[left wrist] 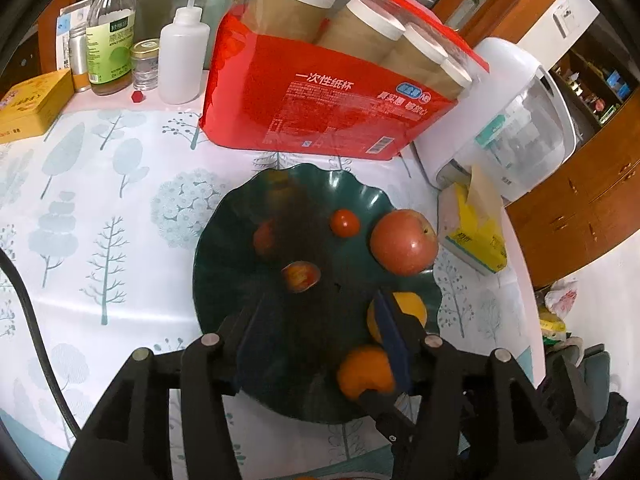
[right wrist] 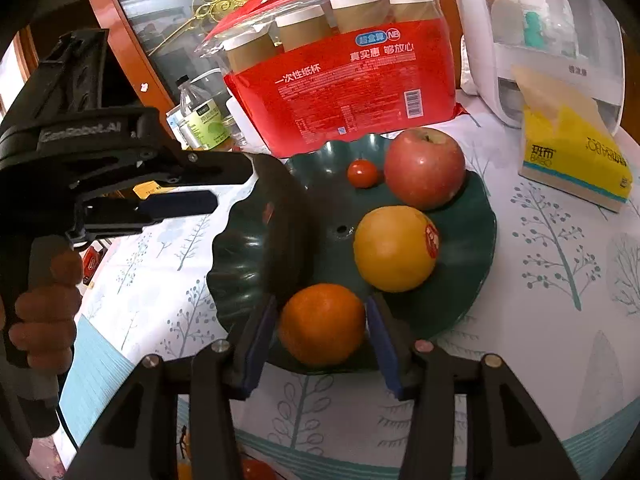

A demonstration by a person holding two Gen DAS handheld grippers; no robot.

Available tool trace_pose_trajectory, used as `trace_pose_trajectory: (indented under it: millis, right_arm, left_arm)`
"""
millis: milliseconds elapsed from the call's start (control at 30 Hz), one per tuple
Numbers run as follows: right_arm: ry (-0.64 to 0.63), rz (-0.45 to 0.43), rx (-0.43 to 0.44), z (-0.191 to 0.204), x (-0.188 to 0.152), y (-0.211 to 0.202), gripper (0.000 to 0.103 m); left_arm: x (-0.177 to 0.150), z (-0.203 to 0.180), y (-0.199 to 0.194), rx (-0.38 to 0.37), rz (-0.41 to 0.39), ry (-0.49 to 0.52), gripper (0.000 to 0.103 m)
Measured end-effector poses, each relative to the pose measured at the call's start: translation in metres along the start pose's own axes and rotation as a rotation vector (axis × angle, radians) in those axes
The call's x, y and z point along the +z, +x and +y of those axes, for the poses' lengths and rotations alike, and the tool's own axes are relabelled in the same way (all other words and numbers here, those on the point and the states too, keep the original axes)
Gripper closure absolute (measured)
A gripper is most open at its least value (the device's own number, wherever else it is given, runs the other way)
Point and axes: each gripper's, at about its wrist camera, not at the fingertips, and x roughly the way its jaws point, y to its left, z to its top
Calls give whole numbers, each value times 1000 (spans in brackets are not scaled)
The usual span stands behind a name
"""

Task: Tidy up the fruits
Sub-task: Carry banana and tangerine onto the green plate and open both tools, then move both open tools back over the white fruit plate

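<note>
A dark green scalloped plate (left wrist: 224, 256) (right wrist: 472, 216) holds a red apple (left wrist: 403, 242) (right wrist: 425, 168), a small tomato (left wrist: 345, 223) (right wrist: 362, 173), a yellow orange with a red sticker (left wrist: 412, 308) (right wrist: 395, 249) and an orange tangerine (left wrist: 365, 372) (right wrist: 322, 324). My right gripper (right wrist: 320, 312) has its blue pads on either side of the tangerine at the plate's near rim; whether they press it is unclear. My left gripper (left wrist: 316, 316) hovers open and empty above the plate; it shows in the right wrist view (right wrist: 224, 184) at the left.
A red pack of paper cups (left wrist: 332, 92) (right wrist: 344, 80) stands just behind the plate. A yellow tissue pack (left wrist: 476, 232) (right wrist: 572, 152) and a white appliance (left wrist: 512, 120) are to the right. Bottles (left wrist: 112, 40) and a yellow tin (left wrist: 32, 104) stand at the back left.
</note>
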Motion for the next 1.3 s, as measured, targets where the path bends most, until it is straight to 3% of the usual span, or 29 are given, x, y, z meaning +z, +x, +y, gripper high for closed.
trace_pose_trajectory:
  millis: [167,600,1000,1300]
  right_arm:
    - [-5,-5,-12,4,2,-7,45]
    - [36,-48,-54,11,-2,-62,42]
    - [34,-34,-79,41,-36,-99,42]
    - [12,22,-112,66,-71,-102,42]
  left_arm:
    - [-7,-4,-9,31,17,2,46]
    - [-45,-8,-61,73,37,30,41]
    - [-96,7,-105,91,61,42,41]
    - [-129,26,-114,96,112,61,41]
